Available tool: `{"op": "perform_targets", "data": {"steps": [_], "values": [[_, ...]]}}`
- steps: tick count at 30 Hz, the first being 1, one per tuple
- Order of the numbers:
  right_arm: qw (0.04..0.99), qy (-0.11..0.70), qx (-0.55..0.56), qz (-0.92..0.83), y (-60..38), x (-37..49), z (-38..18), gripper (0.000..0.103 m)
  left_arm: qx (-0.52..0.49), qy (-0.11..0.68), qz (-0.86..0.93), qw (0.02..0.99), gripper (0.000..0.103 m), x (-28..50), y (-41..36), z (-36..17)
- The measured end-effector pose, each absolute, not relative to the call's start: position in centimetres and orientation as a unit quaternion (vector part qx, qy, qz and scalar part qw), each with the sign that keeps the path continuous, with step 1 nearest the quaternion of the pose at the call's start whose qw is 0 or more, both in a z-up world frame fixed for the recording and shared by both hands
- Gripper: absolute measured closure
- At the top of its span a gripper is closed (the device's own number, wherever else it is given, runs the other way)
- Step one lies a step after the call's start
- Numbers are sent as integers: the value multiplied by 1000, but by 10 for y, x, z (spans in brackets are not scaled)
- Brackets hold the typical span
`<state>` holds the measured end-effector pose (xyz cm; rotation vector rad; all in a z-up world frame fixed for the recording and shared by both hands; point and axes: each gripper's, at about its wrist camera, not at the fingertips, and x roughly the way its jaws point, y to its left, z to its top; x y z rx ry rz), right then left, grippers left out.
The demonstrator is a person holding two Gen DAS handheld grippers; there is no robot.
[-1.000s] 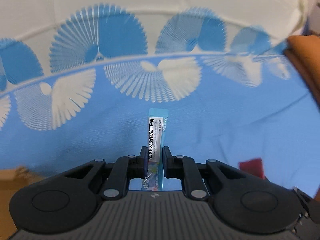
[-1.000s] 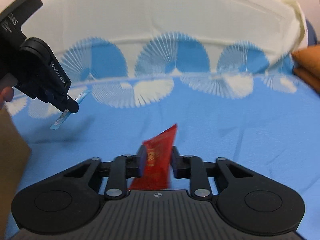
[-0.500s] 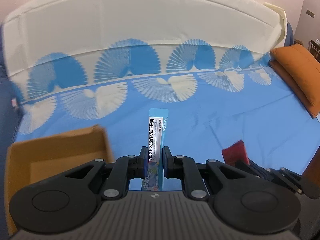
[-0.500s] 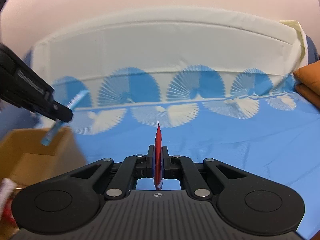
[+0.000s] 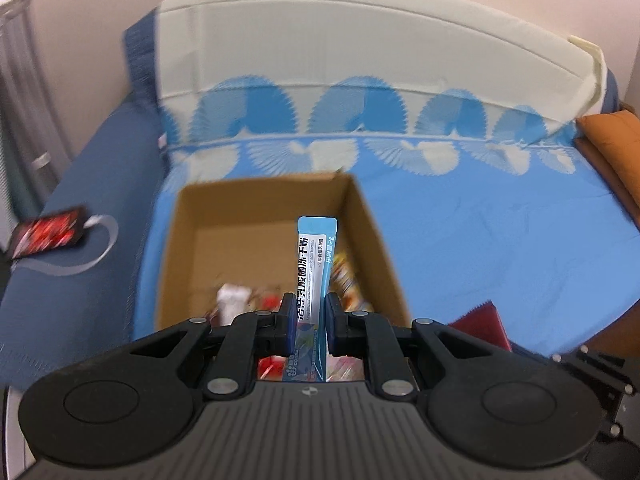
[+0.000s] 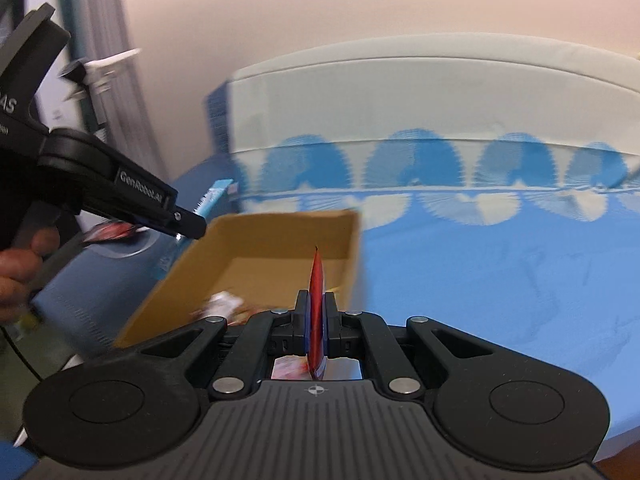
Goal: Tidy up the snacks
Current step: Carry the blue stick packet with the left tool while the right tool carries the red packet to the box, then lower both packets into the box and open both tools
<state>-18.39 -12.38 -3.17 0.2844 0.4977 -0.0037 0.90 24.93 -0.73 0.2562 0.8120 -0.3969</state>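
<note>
Above the open brown cardboard box (image 5: pixel 256 216), the left gripper (image 5: pixel 311 320) clamps a light-blue stick sachet (image 5: pixel 314 264); the right gripper (image 6: pixel 316 320) pinches a thin red packet (image 6: pixel 316 280).

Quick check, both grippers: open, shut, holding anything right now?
Left gripper: shut on the blue stick sachet, above the cardboard box.
Right gripper: shut on the red snack packet, seen edge-on.

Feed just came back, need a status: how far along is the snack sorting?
Partly done: several wrappers already lie in the cardboard box. In hand: the left gripper clamps a blue stick sachet above the box, and the right gripper pinches a red packet beside it. Left: dropping both in. No other loose snacks show on the bed cover.
</note>
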Motion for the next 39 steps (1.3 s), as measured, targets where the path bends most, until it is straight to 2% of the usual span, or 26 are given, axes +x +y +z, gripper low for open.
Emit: {"op": "perform_targets", "data": {"steps": [9,21,30,39], "values": [[959,264,86,54,-62,-196,-20,97,92,410,-159,894,87,-31,313,-26],[961,264,66,51,-49,-206,-14,97,81,411,-168,892,87,-41,317,-33],[955,283,71,51,-53,-191,-20,97,80,420,-165,889,87,-24,316,-40],[951,291,93,33,-70,-135,-28,97,85,426,-152,888,87,34,306,-47]]}}
